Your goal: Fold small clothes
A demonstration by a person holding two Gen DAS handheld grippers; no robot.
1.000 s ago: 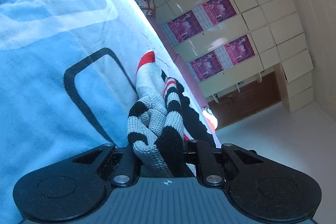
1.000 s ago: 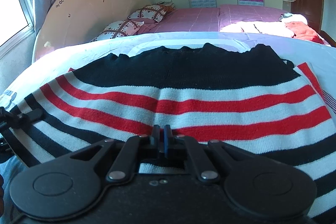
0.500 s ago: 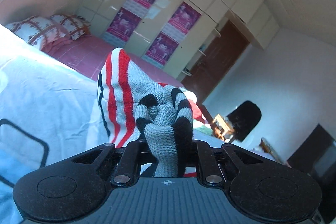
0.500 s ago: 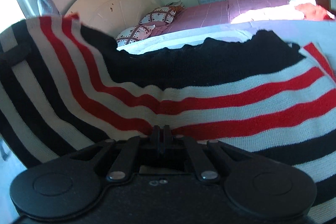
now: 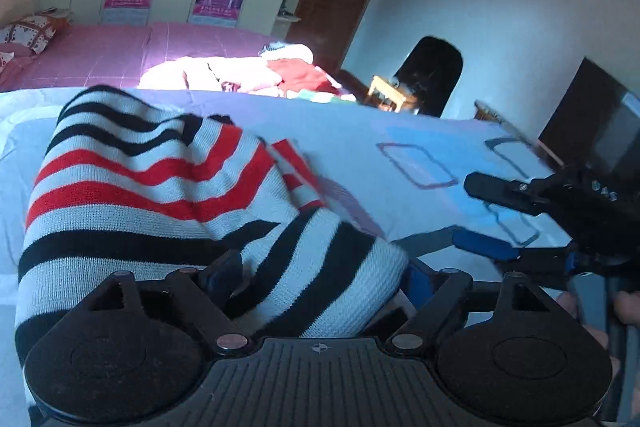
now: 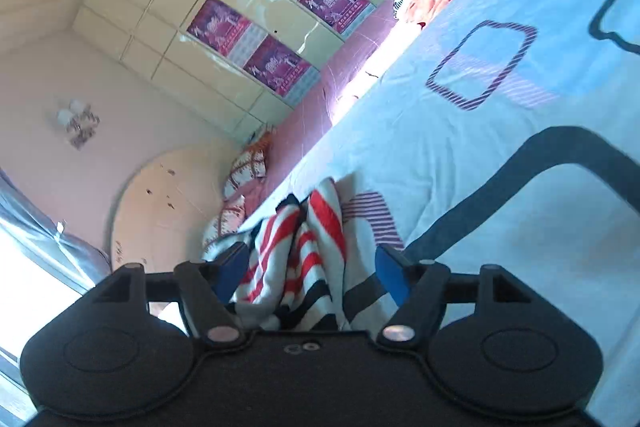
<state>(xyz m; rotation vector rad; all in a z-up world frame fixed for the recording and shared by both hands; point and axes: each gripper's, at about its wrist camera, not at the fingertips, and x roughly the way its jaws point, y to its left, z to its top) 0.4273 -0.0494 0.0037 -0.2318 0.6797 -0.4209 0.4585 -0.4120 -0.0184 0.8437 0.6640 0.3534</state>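
Observation:
A knitted sweater with black, red and white stripes lies folded over on the light blue bedsheet. My left gripper is open, its jaws spread wide with a striped fold lying loose between them. My right gripper is open too, tilted sideways, with the sweater bunched between and beyond its blue pads. The right gripper also shows at the right of the left wrist view, jaws apart over the sheet.
A pile of white and red clothes lies on the pink bed behind. A wardrobe with purple posters stands at the back. Pillows lean by a round headboard. A dark chair stands at the right.
Both grippers have let go of the sweater and opened. The left side of the sweater was swung over and now lies folded across the rest. The right gripper has tilted sideways.

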